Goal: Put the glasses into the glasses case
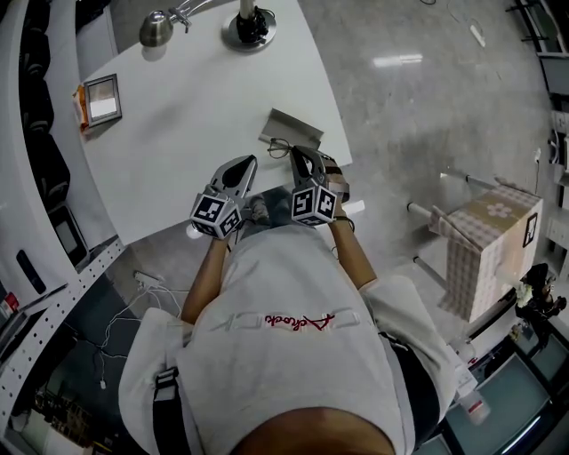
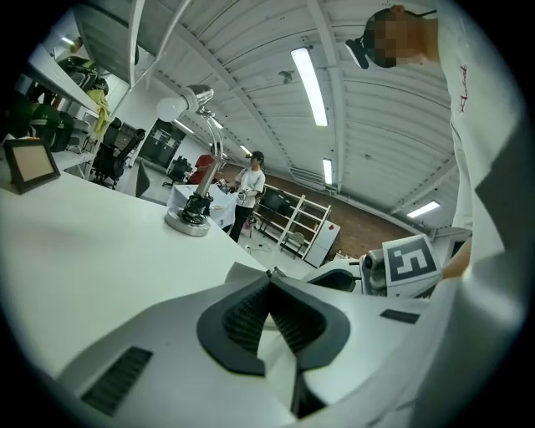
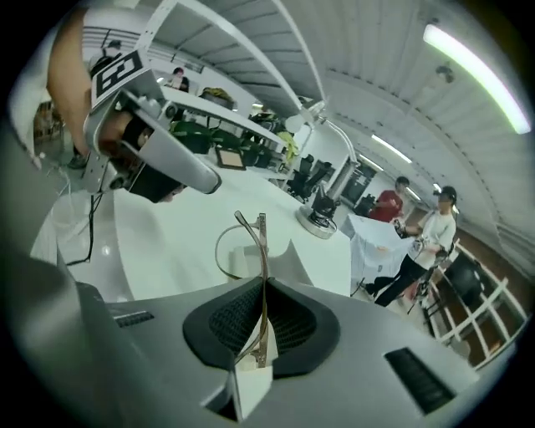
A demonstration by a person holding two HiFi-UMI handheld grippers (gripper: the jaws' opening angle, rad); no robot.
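Note:
A grey glasses case (image 1: 293, 127) lies on the white table (image 1: 178, 133), near its right edge. The thin-framed glasses (image 1: 279, 148) sit just in front of the case. My right gripper (image 1: 300, 154) is shut on one temple arm of the glasses (image 3: 251, 242), which runs between the pads; the lens rim stands up beyond the tips, with the case (image 3: 288, 257) behind it. My left gripper (image 1: 251, 161) hovers a little to the left of the glasses, shut with nothing in it. Its pads (image 2: 242, 322) meet at the tip.
A desk lamp base (image 1: 250, 27) and lamp head (image 1: 156, 28) stand at the table's far end. A small framed picture (image 1: 100, 99) lies at the left. The table edge runs just right of the case. A cloth-covered box (image 1: 489, 249) stands on the floor to the right.

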